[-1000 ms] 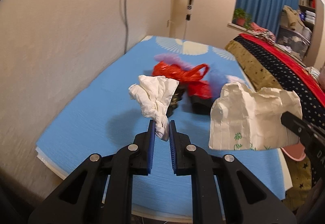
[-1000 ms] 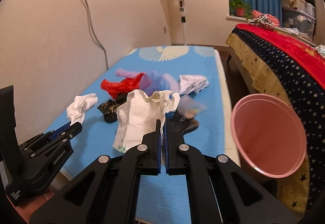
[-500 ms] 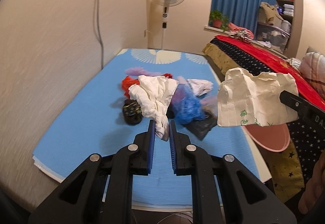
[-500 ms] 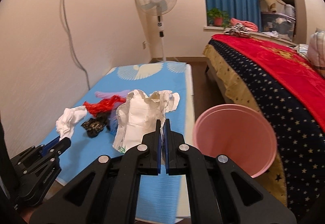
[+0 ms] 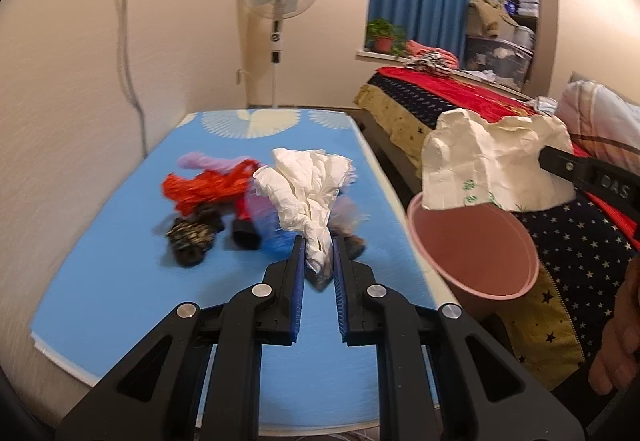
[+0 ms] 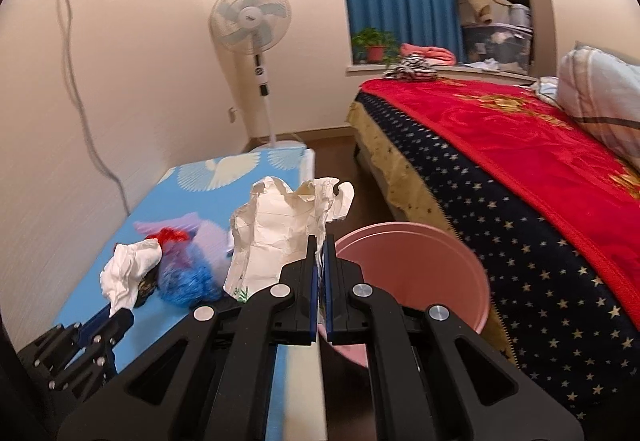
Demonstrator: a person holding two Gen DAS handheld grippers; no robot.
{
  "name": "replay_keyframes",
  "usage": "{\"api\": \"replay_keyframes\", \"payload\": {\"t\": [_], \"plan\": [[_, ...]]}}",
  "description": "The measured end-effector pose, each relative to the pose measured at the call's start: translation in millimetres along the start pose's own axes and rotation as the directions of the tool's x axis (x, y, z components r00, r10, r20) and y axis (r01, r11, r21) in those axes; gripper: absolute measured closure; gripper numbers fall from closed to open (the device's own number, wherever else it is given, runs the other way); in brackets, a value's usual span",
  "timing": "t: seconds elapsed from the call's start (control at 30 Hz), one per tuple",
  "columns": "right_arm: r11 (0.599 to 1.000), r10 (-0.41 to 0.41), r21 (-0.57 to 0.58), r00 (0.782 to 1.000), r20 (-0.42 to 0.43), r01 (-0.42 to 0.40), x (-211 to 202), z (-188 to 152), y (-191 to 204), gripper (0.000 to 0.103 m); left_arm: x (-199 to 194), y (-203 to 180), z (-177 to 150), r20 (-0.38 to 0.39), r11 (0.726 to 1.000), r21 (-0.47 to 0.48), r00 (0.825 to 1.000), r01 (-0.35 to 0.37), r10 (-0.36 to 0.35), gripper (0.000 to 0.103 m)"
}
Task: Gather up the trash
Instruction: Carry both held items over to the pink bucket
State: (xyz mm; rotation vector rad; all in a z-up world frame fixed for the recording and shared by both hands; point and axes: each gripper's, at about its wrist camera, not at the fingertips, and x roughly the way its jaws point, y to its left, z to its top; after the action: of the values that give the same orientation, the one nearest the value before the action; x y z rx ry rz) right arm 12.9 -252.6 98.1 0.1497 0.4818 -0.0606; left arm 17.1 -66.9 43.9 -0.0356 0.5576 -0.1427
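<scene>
L claw (image 5: 318,261) pinching tissue wad (image 5: 308,193), long axis up-fwd | R claw (image 6: 320,261) pinching paper bag (image 6: 280,233), upright

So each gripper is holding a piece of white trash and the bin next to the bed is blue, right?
Almost. The bin is pink, not blue, as the right wrist view shows. The rest holds: the left gripper pinches a white tissue, and the right gripper pinches crumpled white paper.

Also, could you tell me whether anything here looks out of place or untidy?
Yes: crumpled bags and wrappers lie heaped on the blue mat, red, purple, blue and dark ones tangled together. The pink bin beside the mat looks empty. Each gripper holds one piece: the left gripper a white tissue, the right gripper a cream paper bag.
</scene>
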Motion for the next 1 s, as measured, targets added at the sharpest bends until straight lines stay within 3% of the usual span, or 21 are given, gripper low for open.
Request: {"api": "replay_keyframes", "payload": {"t": [0.5,0.73,1.0], "plan": [[0.984,-0.151,0.096,0.988,0.021,0.148,25.9,12.9,-41.1,0.100,46.1,-56.6,27.9,-0.008,0.991,0.091,0.995,0.097,-0.097,0.089],[0.961,-0.236,0.152,0.972,0.010,0.231,44.1,15.6,-67.1,0.100,68.2,-85.7,46.7,0.001,0.980,0.100,0.985,0.172,-0.173,0.089],[0.935,-0.305,0.186,0.952,-0.017,0.303,53.2,10.6,-91.1,0.100,88.3,-99.3,39.3,-0.022,0.969,0.096,0.974,0.227,-0.226,0.089]]}}
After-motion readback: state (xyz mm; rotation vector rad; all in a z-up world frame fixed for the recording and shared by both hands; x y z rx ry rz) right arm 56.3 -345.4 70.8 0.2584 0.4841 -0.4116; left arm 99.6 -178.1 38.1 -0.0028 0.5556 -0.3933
